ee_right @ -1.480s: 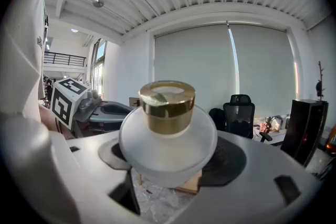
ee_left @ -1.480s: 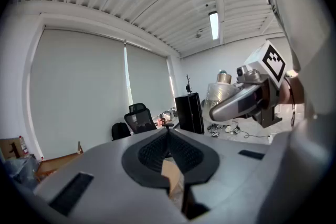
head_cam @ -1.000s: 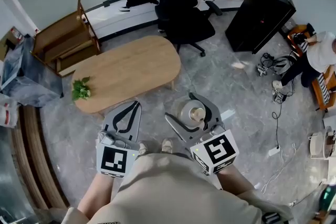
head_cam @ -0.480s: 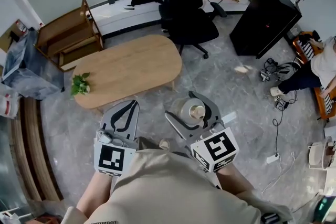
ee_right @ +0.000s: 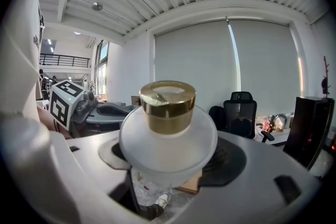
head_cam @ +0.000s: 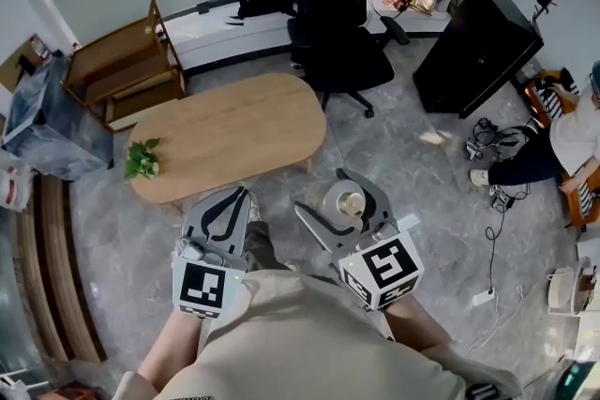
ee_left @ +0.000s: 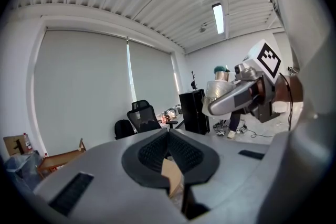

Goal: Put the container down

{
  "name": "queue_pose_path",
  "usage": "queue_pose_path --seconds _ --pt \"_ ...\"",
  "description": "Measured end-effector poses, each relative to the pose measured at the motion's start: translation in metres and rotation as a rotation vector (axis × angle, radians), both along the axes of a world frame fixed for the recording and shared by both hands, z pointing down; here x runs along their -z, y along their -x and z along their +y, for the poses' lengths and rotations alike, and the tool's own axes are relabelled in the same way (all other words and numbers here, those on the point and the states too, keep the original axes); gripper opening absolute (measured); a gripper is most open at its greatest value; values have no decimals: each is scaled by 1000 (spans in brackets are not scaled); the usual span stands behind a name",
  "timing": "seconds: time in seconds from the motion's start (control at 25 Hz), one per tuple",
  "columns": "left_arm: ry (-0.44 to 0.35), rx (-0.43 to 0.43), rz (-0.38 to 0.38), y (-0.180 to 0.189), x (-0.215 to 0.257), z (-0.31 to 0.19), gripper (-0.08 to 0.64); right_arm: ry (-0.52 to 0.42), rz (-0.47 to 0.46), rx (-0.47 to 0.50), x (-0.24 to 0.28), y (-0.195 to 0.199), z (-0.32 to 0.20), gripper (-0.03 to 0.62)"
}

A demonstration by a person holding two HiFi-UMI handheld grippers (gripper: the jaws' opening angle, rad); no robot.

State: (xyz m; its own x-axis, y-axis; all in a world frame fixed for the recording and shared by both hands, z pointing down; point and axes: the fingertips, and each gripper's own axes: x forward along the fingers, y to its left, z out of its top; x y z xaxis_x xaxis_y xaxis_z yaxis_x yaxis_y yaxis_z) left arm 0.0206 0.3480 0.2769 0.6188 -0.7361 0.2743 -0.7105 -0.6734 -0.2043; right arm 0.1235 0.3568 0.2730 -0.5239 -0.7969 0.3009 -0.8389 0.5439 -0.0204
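Two hand-held grippers hang over a grey marbled floor (head_cam: 394, 145) in an office. One oval wooden table (head_cam: 230, 134) stands ahead, with one small green plant (head_cam: 142, 159) at its left end. One black office chair (head_cam: 336, 14) stands beyond. The left gripper (head_cam: 239, 195) has its jaws pressed together on nothing. The right gripper (head_cam: 330, 194) clamps one frosted container (ee_right: 168, 136) with a gold cap (ee_right: 167, 105), held in the air above the floor. Each gripper bears a black-and-white marker cube.

The container (ee_right: 167, 140) looks frosted, perhaps plastic, with a glossy gold cap (ee_right: 168, 104); at ten o'clock, the table (head_cam: 230, 128) is smooth matt wood.
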Motion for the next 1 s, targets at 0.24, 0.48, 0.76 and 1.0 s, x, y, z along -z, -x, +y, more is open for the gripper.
queue_pose_path --seconds 0.24,0.48,0.76,1.0 --pt "1 -1 19 3 -11 -43 12 5 15 -1 -12 6 -42 328" --pt "20 7 20 19 -18 -100 12 13 15 8 -17 19 -96 328" --pt "43 3 19 37 -23 -188 12 69 -5 -3 -26 35 -180 328" --pt "61 -4 20 64 -21 -267 12 79 8 -11 -21 61 -259 328"
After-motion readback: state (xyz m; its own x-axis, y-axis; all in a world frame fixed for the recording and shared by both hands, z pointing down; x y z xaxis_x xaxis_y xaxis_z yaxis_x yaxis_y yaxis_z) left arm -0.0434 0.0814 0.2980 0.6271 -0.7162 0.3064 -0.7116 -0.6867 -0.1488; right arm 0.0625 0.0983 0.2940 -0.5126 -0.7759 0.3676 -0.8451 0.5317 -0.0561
